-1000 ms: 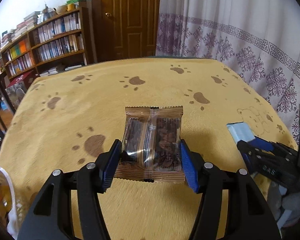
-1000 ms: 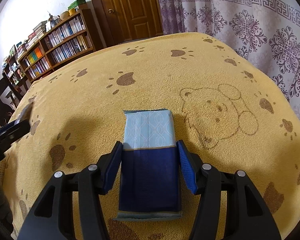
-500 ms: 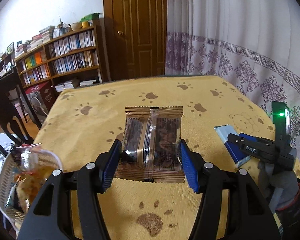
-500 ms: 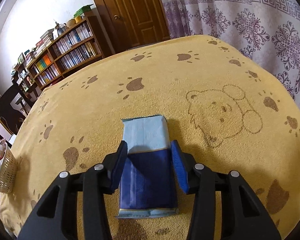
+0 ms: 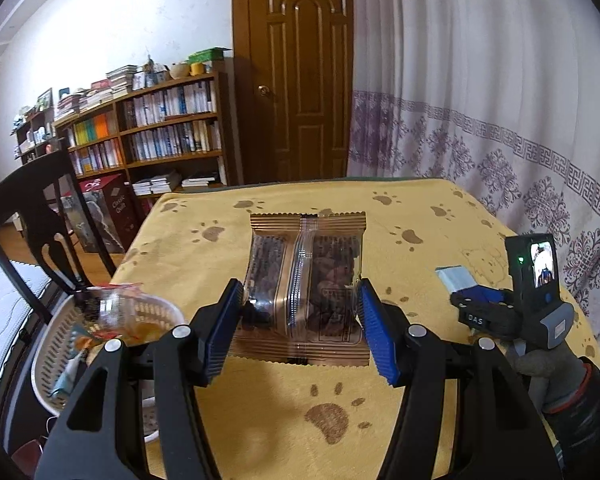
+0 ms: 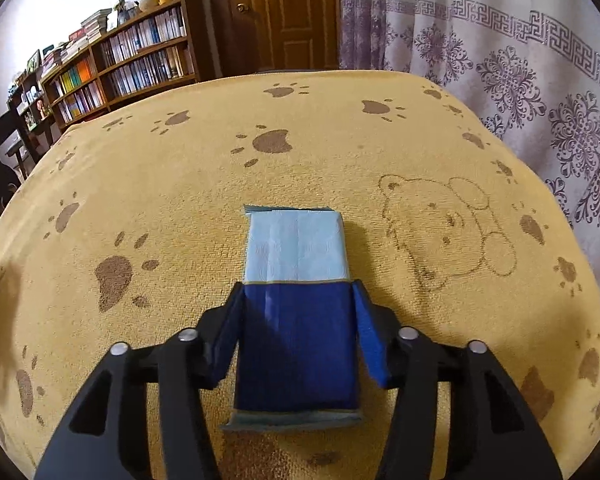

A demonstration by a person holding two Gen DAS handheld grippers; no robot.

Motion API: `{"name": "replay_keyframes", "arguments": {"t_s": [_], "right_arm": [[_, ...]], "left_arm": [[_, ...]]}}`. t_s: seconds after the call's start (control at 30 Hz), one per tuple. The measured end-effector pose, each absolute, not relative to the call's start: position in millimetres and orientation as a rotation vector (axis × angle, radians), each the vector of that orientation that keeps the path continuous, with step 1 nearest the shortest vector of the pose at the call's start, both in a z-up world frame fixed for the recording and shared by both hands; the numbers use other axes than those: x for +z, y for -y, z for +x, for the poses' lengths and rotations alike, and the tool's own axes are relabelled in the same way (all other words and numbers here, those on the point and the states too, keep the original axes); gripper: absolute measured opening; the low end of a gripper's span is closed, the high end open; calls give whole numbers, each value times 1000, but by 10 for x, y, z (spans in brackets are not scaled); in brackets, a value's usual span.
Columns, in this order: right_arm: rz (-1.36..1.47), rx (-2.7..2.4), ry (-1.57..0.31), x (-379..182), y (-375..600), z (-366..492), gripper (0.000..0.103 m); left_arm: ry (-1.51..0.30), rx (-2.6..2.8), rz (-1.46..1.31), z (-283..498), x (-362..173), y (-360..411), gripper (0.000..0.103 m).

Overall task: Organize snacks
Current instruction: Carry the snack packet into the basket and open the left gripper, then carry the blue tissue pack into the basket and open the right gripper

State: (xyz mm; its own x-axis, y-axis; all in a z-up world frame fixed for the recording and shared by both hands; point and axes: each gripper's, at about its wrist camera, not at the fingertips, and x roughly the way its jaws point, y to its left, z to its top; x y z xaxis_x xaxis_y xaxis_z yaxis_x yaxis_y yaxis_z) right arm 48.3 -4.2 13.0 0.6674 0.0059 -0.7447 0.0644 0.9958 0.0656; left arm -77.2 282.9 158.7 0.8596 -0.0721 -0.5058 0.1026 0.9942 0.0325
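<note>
My left gripper (image 5: 300, 296) is shut on a brown snack packet with a clear window (image 5: 306, 276), held up above the yellow paw-print tablecloth (image 5: 400, 420). In the right wrist view my right gripper (image 6: 298, 300) is shut on a flat packet, dark blue near me and pale blue at its far end (image 6: 296, 276), just over the cloth. That same blue packet (image 5: 458, 280) and right gripper (image 5: 466, 294) show at the right of the left wrist view, held by a gloved hand (image 5: 552, 372).
A white slotted basket (image 5: 54, 344) holding wrapped snacks sits at the table's left edge. A dark wooden chair (image 5: 40, 220) stands behind it. A bookshelf (image 5: 152, 136), a wooden door (image 5: 300, 72) and a patterned curtain (image 5: 500, 128) lie beyond the table.
The left gripper has risen and swung left with the brown packet, bringing the basket and chair into view. The right gripper closed on the blue packet and lifted it slightly.
</note>
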Motion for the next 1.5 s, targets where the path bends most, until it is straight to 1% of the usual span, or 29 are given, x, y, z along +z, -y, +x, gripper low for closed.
{"name": "replay_keyframes", "arguments": {"t_s": [0.13, 0.23, 0.4, 0.6, 0.87, 1.17, 1.23, 1.27, 1.3, 1.33, 1.5], "right_arm": [[110, -22, -832, 148, 77, 450, 50], [189, 26, -830, 204, 148, 425, 50], [312, 118, -784, 403, 243, 330, 50], [388, 192, -752, 578, 251, 231, 50], [408, 275, -730, 729, 126, 84, 50], [397, 345, -712, 852, -45, -73, 50], [394, 358, -712, 866, -87, -102, 50], [393, 362, -713, 869, -101, -110, 50], [392, 365, -714, 869, -122, -122, 50], [391, 367, -714, 867, -133, -130, 50], [412, 386, -732, 827, -194, -186, 50]], "left_arm": [[-501, -52, 49, -915, 1679, -3014, 60], [-481, -11, 43, -1025, 1760, -3202, 60], [-464, 75, 37, -1169, 1839, -3564, 60], [-467, 166, -31, -1242, 1866, -4088, 60], [-506, 219, -72, -1180, 1701, -4426, 60], [-577, 240, -115, -922, 1353, -4699, 60], [-593, 240, -133, -878, 1275, -4771, 62], [-597, 239, -142, -866, 1254, -4804, 68], [-595, 245, -154, -864, 1238, -4842, 78], [-587, 247, -164, -880, 1234, -4875, 80], [-558, 247, -185, -973, 1275, -4971, 80]]}}
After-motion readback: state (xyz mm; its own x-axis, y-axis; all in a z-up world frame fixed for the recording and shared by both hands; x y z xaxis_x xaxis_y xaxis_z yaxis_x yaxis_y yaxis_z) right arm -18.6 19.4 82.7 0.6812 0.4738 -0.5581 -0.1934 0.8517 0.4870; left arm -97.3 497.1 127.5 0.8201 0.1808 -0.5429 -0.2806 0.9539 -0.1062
